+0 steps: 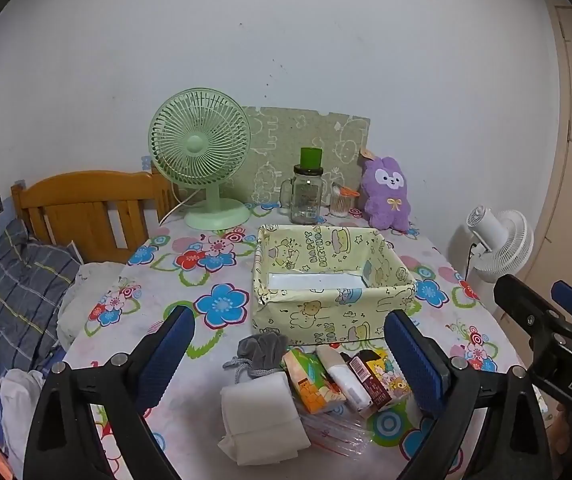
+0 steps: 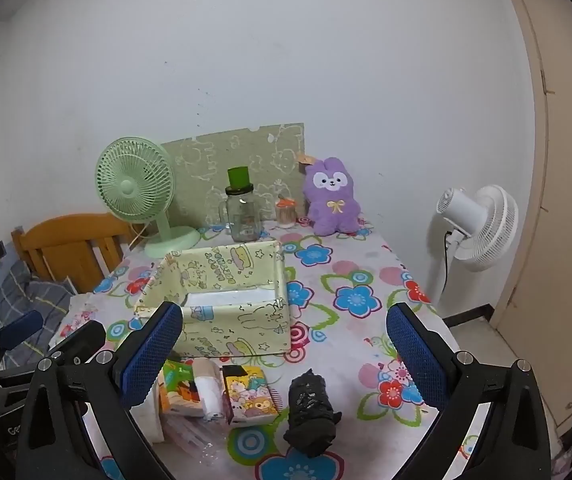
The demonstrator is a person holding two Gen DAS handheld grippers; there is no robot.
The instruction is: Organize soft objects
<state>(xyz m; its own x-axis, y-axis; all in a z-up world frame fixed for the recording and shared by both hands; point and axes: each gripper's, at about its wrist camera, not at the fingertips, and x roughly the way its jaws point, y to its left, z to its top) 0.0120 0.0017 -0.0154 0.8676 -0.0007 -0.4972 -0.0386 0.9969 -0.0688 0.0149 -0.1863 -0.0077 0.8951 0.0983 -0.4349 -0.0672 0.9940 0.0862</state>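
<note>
Presently, the left gripper point(image 1: 289, 354) stood wide apart and empty above a white folded cloth point(image 1: 260, 412), grey pouch point(image 1: 264, 350) and small packets point(image 1: 337, 376). Behind them sat the yellow box point(image 1: 325, 312). Rightward, the right gripper point(image 2: 284, 354) gaped wide, empty, over a black bundle point(image 2: 311, 412).

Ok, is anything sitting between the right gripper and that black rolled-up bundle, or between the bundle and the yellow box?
Nothing visible blocks either path. The right gripper is open, with the black bundle lying on the tablecloth between its fingers. The yellow box sits just beyond, top open; the small packets lie left of the bundle, off that line.
</note>
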